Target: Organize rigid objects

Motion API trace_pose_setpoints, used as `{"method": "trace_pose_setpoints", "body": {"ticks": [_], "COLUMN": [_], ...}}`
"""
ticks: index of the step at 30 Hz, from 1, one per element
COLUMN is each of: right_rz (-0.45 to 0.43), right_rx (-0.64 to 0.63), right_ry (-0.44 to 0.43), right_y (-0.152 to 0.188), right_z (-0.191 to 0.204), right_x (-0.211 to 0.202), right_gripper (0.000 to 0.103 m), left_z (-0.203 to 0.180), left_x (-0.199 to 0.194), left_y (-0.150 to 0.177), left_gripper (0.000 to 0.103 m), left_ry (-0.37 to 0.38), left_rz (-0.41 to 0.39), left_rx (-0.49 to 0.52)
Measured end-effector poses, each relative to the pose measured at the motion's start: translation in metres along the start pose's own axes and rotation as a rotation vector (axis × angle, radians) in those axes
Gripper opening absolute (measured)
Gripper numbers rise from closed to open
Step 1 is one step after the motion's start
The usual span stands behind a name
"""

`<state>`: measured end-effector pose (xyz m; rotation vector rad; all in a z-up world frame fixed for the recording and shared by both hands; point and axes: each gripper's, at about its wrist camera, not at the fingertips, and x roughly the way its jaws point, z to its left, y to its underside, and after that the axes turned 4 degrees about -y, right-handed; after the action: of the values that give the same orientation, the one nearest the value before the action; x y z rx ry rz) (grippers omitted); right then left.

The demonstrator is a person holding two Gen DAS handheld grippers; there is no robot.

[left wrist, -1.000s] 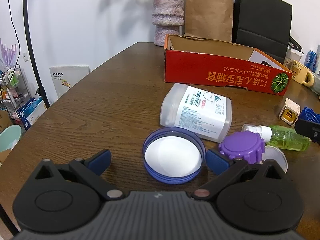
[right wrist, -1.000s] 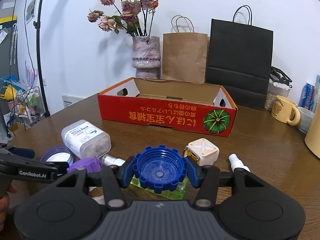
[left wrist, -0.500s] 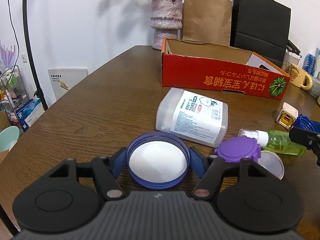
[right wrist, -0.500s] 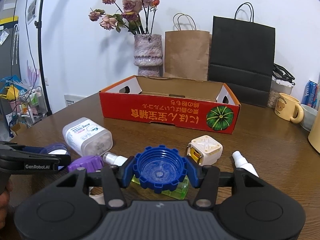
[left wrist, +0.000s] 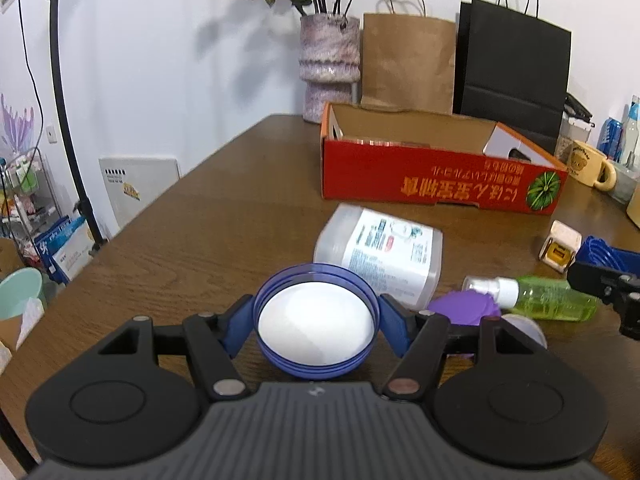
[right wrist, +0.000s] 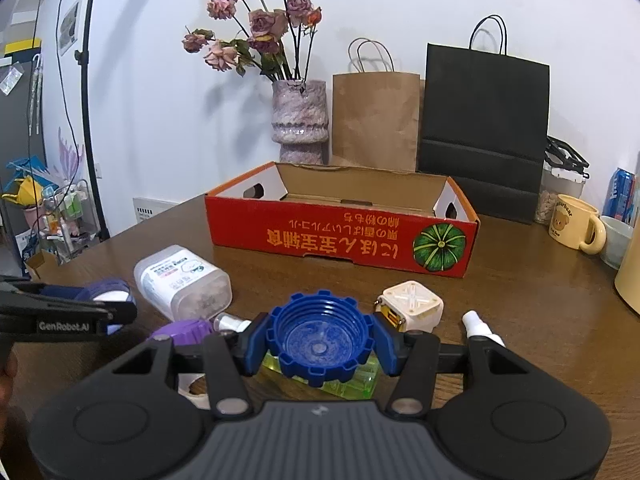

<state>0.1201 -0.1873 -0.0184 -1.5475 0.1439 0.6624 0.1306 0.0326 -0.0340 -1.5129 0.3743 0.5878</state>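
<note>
My left gripper [left wrist: 316, 326] is shut on a round purple lid with a white liner [left wrist: 316, 322], lifted above the table. My right gripper [right wrist: 318, 346] is shut on a dark blue ribbed cap [right wrist: 318, 342], held above a green spray bottle [right wrist: 360, 378]. The open red cardboard box [left wrist: 436, 184] lies at the back of the table; it also shows in the right wrist view [right wrist: 340, 236]. A white labelled container [left wrist: 380, 256] lies on its side in front of the box. A purple cap [left wrist: 466, 308], the green spray bottle [left wrist: 548, 302] and a white cube [left wrist: 560, 246] lie to the right.
A vase of dried flowers [right wrist: 300, 120], a brown paper bag [right wrist: 376, 116] and a black bag [right wrist: 484, 128] stand behind the box. A yellow mug [right wrist: 574, 222] stands at the back right. A small white spray bottle [right wrist: 480, 328] lies near the right gripper. A light stand [left wrist: 64, 92] rises beyond the left table edge.
My left gripper closed around the purple lid and lifted it, and its view rose. The right gripper kept hold of the blue cap and rose slightly.
</note>
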Motion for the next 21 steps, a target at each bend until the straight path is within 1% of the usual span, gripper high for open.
{"method": "trace_pose_setpoints", "body": {"ticks": [12, 21], "right_rz": [-0.059, -0.121], "right_rx": [-0.013, -0.022], "right_ry": [0.016, 0.044], "right_y": [-0.022, -0.048], "right_z": [-0.001, -0.006], "right_x": [-0.010, -0.012], "right_gripper": [0.053, 0.053], "left_z": [-0.015, -0.032], "left_x": [-0.021, -0.024], "left_y": [-0.030, -0.058], "left_gripper": [0.068, 0.068], "left_ry": [0.022, 0.044], "left_rz": [-0.084, -0.132], "left_rx": [0.017, 0.030]}}
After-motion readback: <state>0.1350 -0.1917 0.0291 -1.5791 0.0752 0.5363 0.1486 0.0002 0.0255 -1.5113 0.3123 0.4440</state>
